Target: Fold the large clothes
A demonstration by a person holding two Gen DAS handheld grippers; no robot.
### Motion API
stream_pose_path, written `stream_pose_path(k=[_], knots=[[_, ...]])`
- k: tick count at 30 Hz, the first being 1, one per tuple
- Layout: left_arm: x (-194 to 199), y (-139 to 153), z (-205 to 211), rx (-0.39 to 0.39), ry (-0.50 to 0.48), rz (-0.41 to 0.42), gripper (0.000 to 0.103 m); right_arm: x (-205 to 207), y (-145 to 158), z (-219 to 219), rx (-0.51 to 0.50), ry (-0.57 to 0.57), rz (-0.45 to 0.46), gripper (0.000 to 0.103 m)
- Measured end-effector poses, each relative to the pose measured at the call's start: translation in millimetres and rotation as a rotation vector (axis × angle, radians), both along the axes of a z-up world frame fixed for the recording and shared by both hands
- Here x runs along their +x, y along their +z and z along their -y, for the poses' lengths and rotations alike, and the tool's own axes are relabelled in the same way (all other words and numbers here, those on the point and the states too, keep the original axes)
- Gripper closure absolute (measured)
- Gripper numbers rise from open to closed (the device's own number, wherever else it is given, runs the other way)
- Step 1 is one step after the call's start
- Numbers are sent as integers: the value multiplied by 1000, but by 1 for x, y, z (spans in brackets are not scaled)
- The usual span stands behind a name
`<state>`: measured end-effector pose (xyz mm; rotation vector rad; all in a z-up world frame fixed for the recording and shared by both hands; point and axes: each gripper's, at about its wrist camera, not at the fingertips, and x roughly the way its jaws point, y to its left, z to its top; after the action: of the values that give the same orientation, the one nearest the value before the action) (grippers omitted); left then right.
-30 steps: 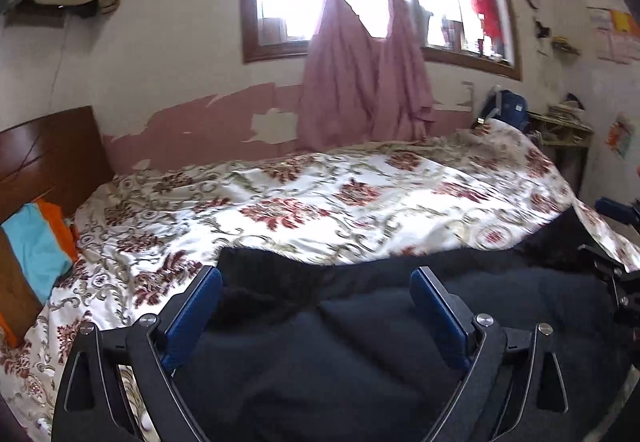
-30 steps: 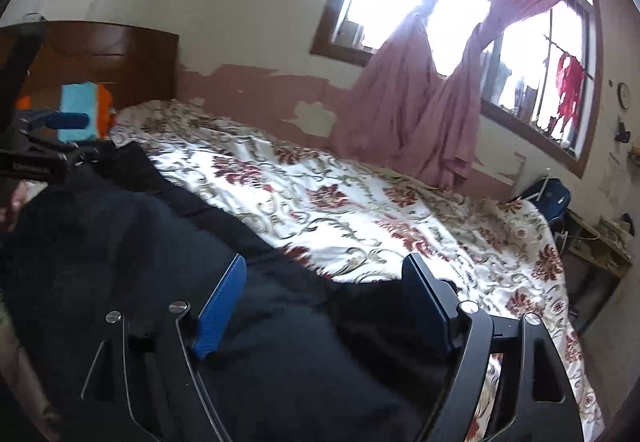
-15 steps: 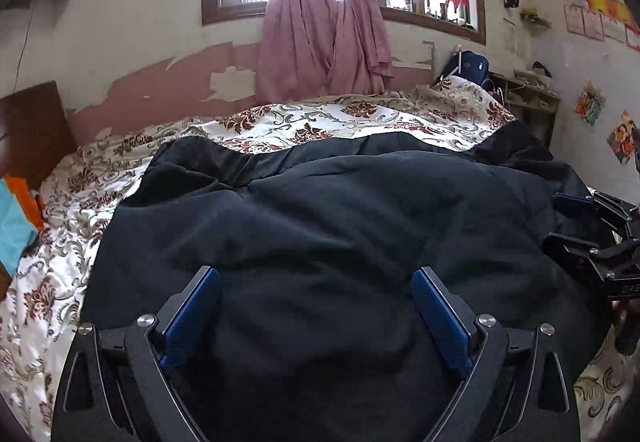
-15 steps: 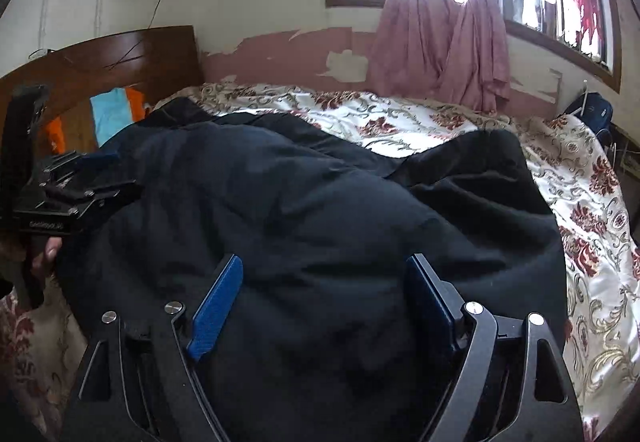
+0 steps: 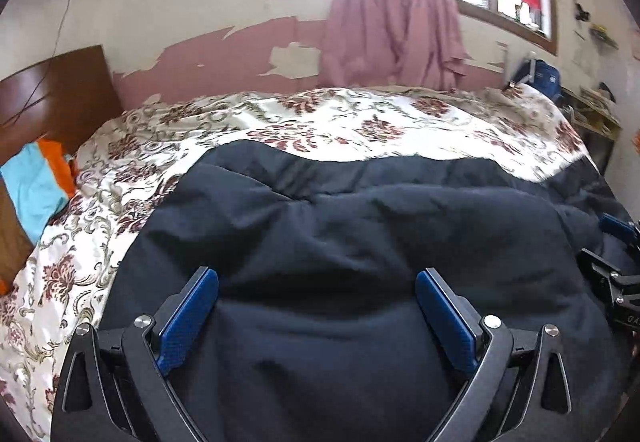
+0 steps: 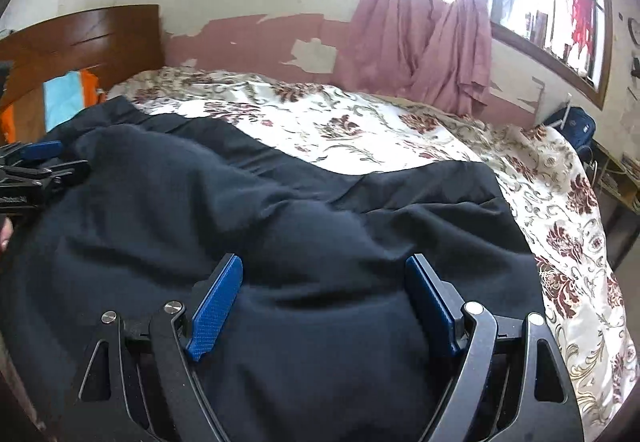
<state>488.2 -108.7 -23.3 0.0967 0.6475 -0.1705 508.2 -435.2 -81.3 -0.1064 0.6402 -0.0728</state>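
A large dark navy garment (image 5: 340, 234) lies spread across the near side of the bed, puffed and wrinkled; it also fills the right wrist view (image 6: 248, 210). My left gripper (image 5: 316, 282) is open, its blue pads wide apart just above the cloth's near part. My right gripper (image 6: 324, 270) is open too, over the cloth's near right part. Each gripper shows at the edge of the other's view, the right one (image 5: 616, 262) at the far right and the left one (image 6: 36, 170) at the far left. Nothing is held.
The bed has a floral cream and maroon cover (image 5: 320, 122) with a wooden headboard (image 5: 52, 94) and blue and orange cloth (image 5: 36, 186) at the left. Pink curtains (image 5: 392, 30) hang at the window. A side table (image 5: 592, 114) stands past the bed's right end.
The dark garment has been thrown out over the bed and has now settled lower and flatter. Both views tilted down then up a little. Both grippers stay open.
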Motion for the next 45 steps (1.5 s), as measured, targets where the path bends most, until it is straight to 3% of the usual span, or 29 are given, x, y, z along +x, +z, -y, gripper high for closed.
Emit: stream_pose_path(k=[5, 14, 45], knots=[[21, -7, -9, -31, 30, -26, 0, 21, -3, 10, 54, -26, -35, 23], [33, -23, -4, -54, -7, -53, 0, 36, -30, 21, 159, 8, -82, 19], [30, -37, 1, -34, -13, 0, 0, 44, -49, 22, 171, 2, -80, 17]])
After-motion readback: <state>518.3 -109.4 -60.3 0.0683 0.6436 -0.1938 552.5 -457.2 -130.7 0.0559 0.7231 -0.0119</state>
